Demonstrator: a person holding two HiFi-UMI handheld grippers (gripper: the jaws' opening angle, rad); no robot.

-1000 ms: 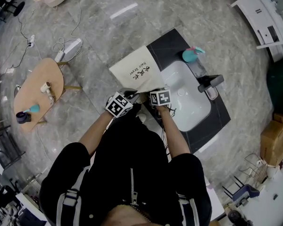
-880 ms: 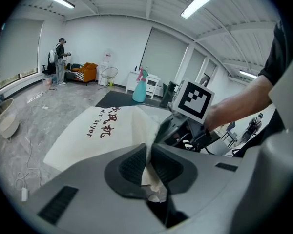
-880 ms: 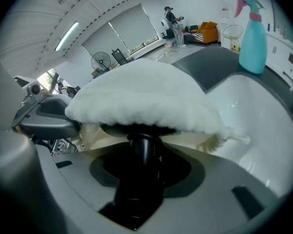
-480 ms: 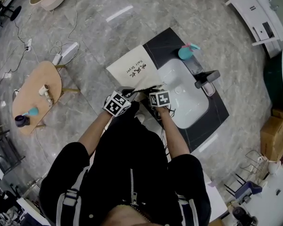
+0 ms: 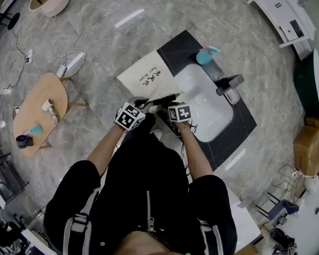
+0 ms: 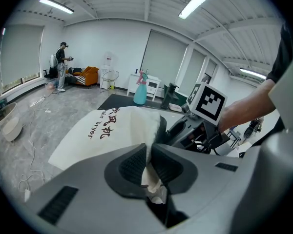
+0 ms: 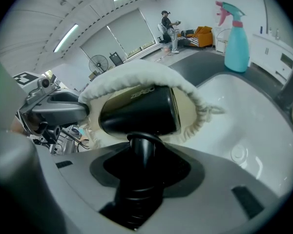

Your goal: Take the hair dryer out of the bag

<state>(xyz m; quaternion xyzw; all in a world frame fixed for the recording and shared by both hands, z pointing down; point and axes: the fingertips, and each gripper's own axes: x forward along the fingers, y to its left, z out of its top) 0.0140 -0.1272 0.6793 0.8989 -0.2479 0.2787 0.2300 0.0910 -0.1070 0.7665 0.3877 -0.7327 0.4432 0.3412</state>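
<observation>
The hair dryer [image 7: 139, 112] is sitting at the mouth of the cream bag [image 5: 146, 78], which is lying beside the sink [image 5: 204, 102] at the centre of the head view. The right gripper [image 7: 142, 147] is clamping the dryer's handle, and the left gripper [image 6: 149, 155] is pinching the bag's rim. The withdrawal seems to be under way. Next, the right should be drawing the dryer clear while the left is anchoring the cloth.
</observation>
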